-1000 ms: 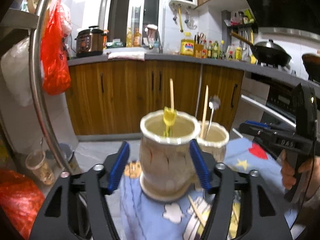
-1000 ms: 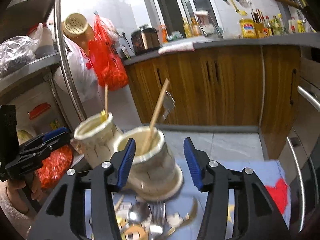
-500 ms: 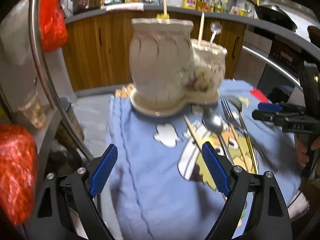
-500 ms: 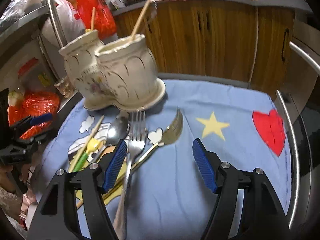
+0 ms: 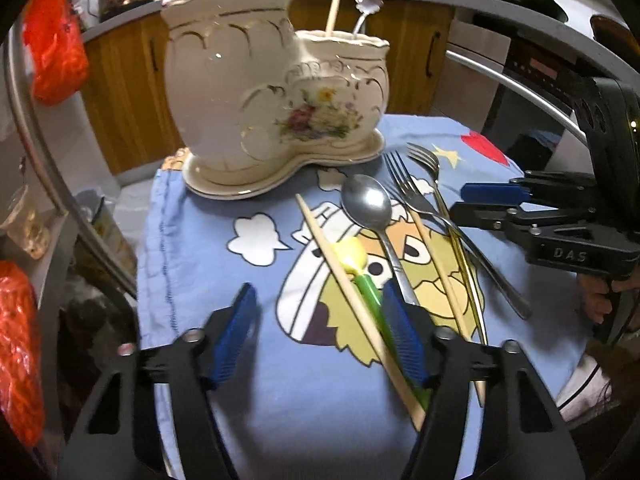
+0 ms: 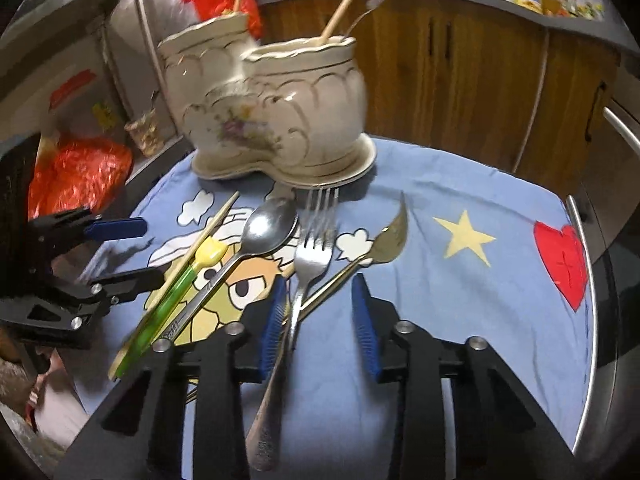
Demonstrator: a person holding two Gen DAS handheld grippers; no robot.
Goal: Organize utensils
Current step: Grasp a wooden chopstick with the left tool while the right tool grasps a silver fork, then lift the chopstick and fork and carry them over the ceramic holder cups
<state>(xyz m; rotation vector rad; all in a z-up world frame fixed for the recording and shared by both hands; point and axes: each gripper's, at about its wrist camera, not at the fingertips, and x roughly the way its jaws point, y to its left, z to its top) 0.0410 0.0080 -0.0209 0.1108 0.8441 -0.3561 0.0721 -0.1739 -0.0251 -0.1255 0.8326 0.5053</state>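
Observation:
A cream double-pot ceramic holder (image 5: pixel 256 92) (image 6: pixel 276 108) stands at the far end of a blue cartoon cloth (image 5: pixel 256 408) (image 6: pixel 472 288); each pot holds a utensil or two. In front lie a wooden chopstick (image 5: pixel 340 276), a yellow-green spoon (image 5: pixel 356 264) (image 6: pixel 188 268), a steel spoon (image 5: pixel 368 208) (image 6: pixel 268 228), a silver fork (image 5: pixel 404 184) (image 6: pixel 312 248) and a gold fork (image 5: pixel 428 164) (image 6: pixel 384 240). My left gripper (image 5: pixel 320 332) is open just above the cloth, its right finger beside the green handle. My right gripper (image 6: pixel 320 320) is open, with the silver fork's handle and the gold fork's handle between its fingers.
Wooden kitchen cabinets (image 5: pixel 412 52) stand behind the table. A metal rack with red bags (image 5: pixel 52 52) is at the left. An oven with a steel handle (image 5: pixel 516 88) is at the right. The cloth's left edge (image 5: pixel 154 264) hangs near the rack.
Both grippers have pulled back from the holder and dropped low over the cloth. Each has narrowed its opening and now sits at the near ends of the loose utensils.

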